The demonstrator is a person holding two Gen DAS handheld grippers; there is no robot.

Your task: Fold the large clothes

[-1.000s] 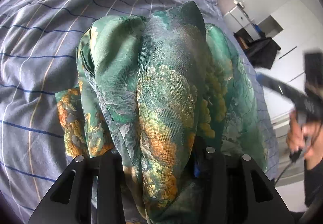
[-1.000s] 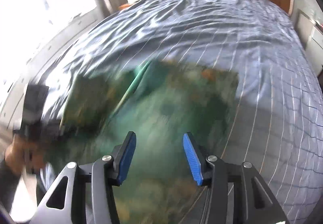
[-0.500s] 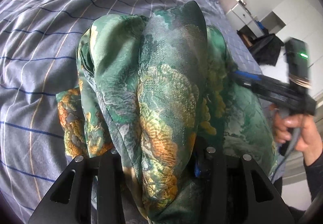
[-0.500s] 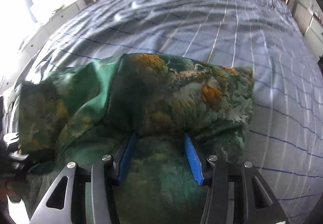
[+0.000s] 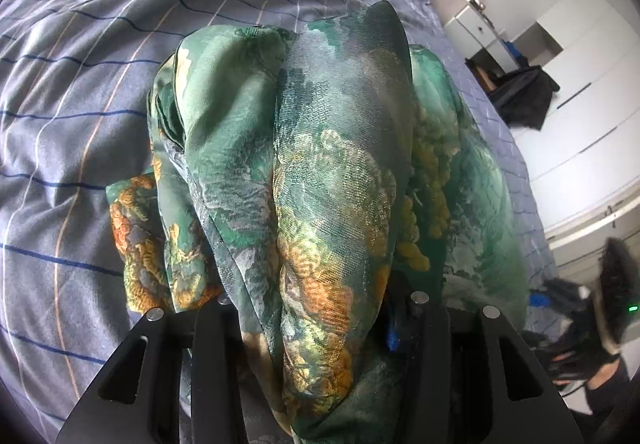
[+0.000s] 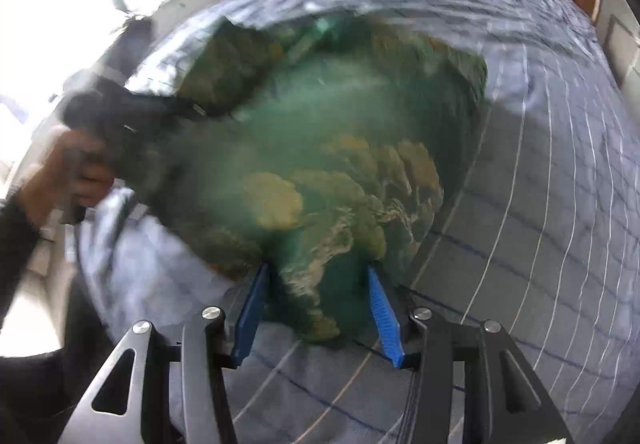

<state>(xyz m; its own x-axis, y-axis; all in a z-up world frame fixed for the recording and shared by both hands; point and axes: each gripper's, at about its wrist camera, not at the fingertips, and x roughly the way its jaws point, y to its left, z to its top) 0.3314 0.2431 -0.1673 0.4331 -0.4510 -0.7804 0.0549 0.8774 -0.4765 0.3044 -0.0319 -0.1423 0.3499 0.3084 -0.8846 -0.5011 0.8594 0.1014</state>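
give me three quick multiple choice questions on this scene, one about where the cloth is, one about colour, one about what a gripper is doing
1. Where does the green cloth lie?
A. on a bed
B. on a wooden floor
C. in a basket

2. What colour are the right gripper pads?
A. red
B. blue
C. white

3. What is the left gripper doing?
A. hanging open, away from the cloth
B. clamped on a bunch of the cloth
C. holding a hanger

Answers:
1 A, the striped grey-blue bedcover spreads under the cloth.
2 B, both pads show bright blue in the right wrist view.
3 B, cloth fills the space between the fingers and drapes over them.
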